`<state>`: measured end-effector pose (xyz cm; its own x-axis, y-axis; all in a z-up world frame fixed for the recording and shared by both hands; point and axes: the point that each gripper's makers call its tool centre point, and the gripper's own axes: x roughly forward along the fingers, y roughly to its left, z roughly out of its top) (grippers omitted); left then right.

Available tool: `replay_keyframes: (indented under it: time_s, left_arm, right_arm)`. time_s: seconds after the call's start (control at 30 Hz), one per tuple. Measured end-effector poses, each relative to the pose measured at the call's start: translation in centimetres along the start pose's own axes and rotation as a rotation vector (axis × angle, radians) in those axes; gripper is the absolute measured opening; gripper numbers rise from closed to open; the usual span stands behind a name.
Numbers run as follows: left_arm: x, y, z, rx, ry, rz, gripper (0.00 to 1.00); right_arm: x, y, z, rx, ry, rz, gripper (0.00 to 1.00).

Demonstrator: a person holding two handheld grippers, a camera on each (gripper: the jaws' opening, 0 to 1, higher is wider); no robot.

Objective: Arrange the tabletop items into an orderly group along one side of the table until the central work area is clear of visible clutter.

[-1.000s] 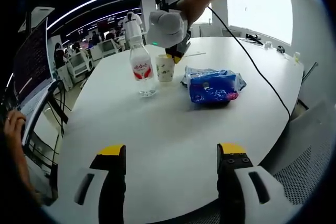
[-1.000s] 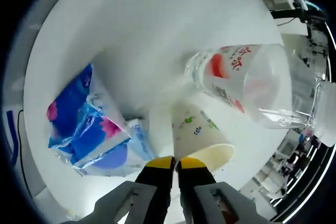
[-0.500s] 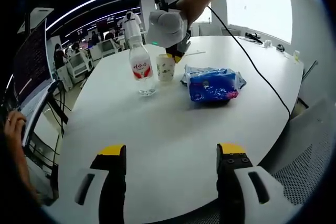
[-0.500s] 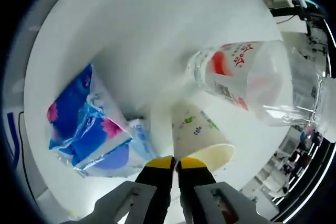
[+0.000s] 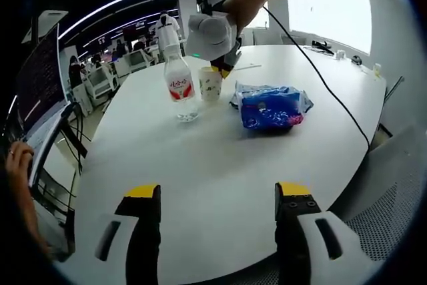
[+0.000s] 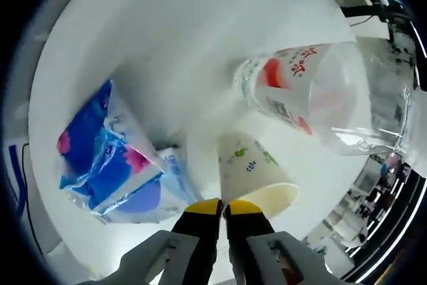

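A clear water bottle (image 5: pixel 180 89) with a red label stands on the white round table (image 5: pixel 220 158). A printed paper cup (image 5: pixel 210 85) stands just right of it. Further right lies a blue plastic package (image 5: pixel 271 108). My right gripper (image 5: pixel 223 69), held by a person's hand, comes down from above and is shut on the cup's rim. In the right gripper view the gripper (image 6: pixel 221 206) pinches the cup (image 6: pixel 257 171) at its rim, with the bottle (image 6: pixel 313 101) and the package (image 6: pixel 107 158) on either side. My left gripper (image 5: pixel 217 195) hangs open over the near table edge, holding nothing.
A black cable (image 5: pixel 327 91) trails from the right gripper across the table's right side. Small items (image 5: pixel 340 56) sit at the far right edge. A monitor (image 5: pixel 40 78) and a person's hand (image 5: pixel 15 161) are at the left; a mesh chair (image 5: pixel 383 211) is at the lower right.
The right gripper view has shifted slightly, so the bottle looks a little closer. The grip on the cup is unchanged. The left gripper has not moved.
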<state>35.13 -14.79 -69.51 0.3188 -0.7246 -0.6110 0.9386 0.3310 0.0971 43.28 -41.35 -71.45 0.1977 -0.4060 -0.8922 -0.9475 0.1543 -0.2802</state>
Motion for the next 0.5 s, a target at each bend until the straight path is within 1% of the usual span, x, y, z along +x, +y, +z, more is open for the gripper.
replay_keyframes:
  time_s: [0.1,0.2,0.5]
  left_arm:
    - [0.0,-0.05,-0.02,0.003,0.001,-0.001,0.69]
    - [0.0,-0.05,-0.1,0.007,0.005,-0.002,0.69]
    - [0.04,-0.03,-0.16,0.01,0.007,-0.002,0.69]
  right_arm:
    - [-0.24,-0.08,0.41,0.0,-0.013,-0.004,0.0]
    - [-0.22,-0.15,0.41,-0.037,0.003,-0.02,0.0]
    - [-0.12,0.03,0.21,-0.023,0.004,-0.011,0.0]
